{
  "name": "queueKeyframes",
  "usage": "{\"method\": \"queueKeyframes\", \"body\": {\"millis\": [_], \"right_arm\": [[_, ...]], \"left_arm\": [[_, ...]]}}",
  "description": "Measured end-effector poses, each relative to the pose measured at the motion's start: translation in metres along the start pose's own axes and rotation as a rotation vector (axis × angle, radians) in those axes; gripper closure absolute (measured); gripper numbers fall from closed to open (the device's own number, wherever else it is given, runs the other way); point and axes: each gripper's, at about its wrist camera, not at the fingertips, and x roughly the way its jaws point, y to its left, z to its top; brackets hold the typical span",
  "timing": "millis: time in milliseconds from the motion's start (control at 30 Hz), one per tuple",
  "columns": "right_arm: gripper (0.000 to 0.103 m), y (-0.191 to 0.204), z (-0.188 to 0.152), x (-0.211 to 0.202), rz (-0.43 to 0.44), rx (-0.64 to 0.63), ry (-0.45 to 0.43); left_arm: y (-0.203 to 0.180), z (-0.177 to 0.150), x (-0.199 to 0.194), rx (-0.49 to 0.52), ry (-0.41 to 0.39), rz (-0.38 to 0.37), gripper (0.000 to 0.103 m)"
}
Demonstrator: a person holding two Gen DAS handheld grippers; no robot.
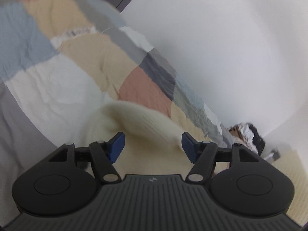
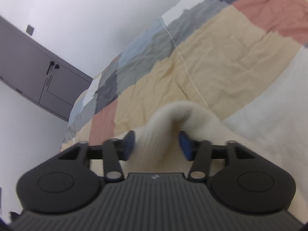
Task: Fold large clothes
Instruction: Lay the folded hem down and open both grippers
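The cream ribbed-knit garment (image 1: 138, 119) lay on the bed's patchwork quilt of tan, rust, blue and grey squares (image 1: 92, 61), directly under and ahead of both tools; in the left wrist view the left gripper (image 1: 153, 146) hung with its jaws wide apart, a rolled fold of the knit sitting between and just beyond the blue pads (image 1: 117, 146), touching neither that I could tell; in the right wrist view the right gripper (image 2: 156, 144) had a humped ridge of the same knit (image 2: 173, 115) rising between its jaws, which stood apart, though blur hid whether the pads (image 2: 185, 146) pressed it; the ridge ran forward, away from the jaws; the right seemed nearer a grip; the garment's overall long axis could not be made out.
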Motion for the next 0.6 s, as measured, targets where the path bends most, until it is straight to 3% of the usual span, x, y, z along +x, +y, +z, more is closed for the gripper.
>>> {"method": "queueKeyframes", "body": {"millis": [33,167,267,600], "right_arm": [[0.032,0.005,-0.003,-0.007,-0.003,-0.032,-0.009],[0.031,0.024,-0.018,-0.029,-0.031,-0.166,0.008],[0.031,0.033,-0.032,-0.032,-0.060,-0.236,0.046],[0.035,0.042,-0.046,0.007,-0.175,-0.385,0.123]], "left_arm": [[-0.007,-0.006,-0.007,0.032,-0.003,0.006,0.033],[-0.028,-0.035,-0.013,0.138,0.061,0.016,0.032],[-0.036,-0.048,0.000,0.201,0.130,0.104,0.032],[-0.023,-0.053,0.031,0.248,0.142,0.199,0.032]]}}
